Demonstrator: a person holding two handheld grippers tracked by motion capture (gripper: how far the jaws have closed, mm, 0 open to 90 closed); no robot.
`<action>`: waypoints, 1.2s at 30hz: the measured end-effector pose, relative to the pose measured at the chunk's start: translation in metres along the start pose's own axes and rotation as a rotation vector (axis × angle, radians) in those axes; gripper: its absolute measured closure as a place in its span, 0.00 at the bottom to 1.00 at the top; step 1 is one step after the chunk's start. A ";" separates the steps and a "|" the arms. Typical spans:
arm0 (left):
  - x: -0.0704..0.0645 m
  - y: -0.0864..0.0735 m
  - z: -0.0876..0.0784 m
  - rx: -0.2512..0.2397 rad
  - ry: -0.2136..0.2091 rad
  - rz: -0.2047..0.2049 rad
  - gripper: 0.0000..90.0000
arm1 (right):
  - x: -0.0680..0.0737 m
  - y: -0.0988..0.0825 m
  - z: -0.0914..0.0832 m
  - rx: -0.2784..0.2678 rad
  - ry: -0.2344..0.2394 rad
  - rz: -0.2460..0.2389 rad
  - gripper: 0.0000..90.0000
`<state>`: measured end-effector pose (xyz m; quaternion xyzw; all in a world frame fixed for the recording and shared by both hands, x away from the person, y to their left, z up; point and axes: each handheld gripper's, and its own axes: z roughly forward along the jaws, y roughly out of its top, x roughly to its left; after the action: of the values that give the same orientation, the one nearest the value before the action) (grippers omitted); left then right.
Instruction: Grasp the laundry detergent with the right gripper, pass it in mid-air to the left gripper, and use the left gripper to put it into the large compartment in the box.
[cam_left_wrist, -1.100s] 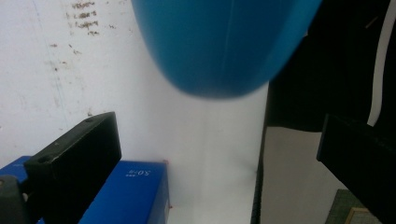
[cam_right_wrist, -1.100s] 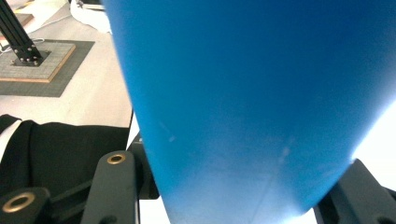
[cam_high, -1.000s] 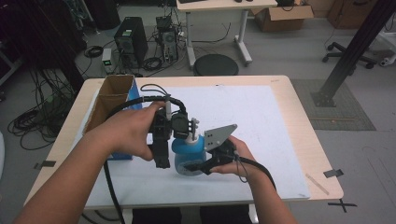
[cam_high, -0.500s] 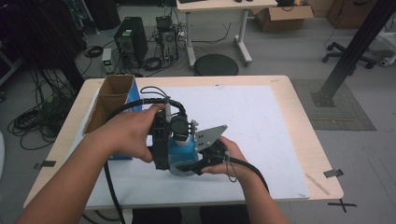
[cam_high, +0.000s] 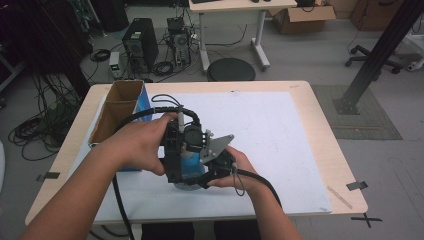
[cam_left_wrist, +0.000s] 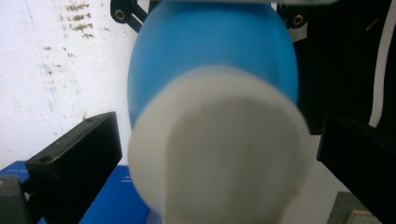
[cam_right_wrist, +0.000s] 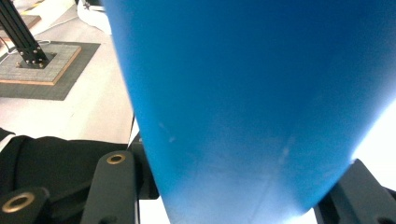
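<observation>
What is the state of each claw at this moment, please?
Left claw: open, jaws apart on both sides of the blue bottle, its white cap between them.
Right claw: closed on the blue bottle.

We see bare forearms, no sleeves. Each black tool (cam_high: 176, 172) trails a thick black cable; the right tool (cam_high: 212, 175) carries a grey three-cornered plate and brass-ringed screw holes.

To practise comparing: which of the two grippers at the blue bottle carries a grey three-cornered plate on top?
The right gripper, coming in from the lower right: a grey plate sticks up from it, while the left gripper has none.
</observation>
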<state>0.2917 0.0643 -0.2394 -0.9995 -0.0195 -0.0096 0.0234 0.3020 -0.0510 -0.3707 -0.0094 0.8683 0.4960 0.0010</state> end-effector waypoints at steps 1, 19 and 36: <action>0.000 0.001 0.000 0.000 -0.001 0.001 0.00 | 0.000 0.000 0.001 -0.002 -0.002 -0.004 0.50; 0.001 0.007 0.003 -0.003 -0.006 -0.006 0.02 | 0.000 0.003 0.002 -0.011 -0.009 -0.019 0.50; 0.001 0.007 0.004 -0.001 -0.010 -0.013 0.15 | 0.000 0.005 0.002 -0.015 -0.002 -0.024 0.50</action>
<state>0.2930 0.0572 -0.2433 -0.9994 -0.0263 -0.0048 0.0228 0.3023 -0.0466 -0.3678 -0.0192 0.8644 0.5024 0.0079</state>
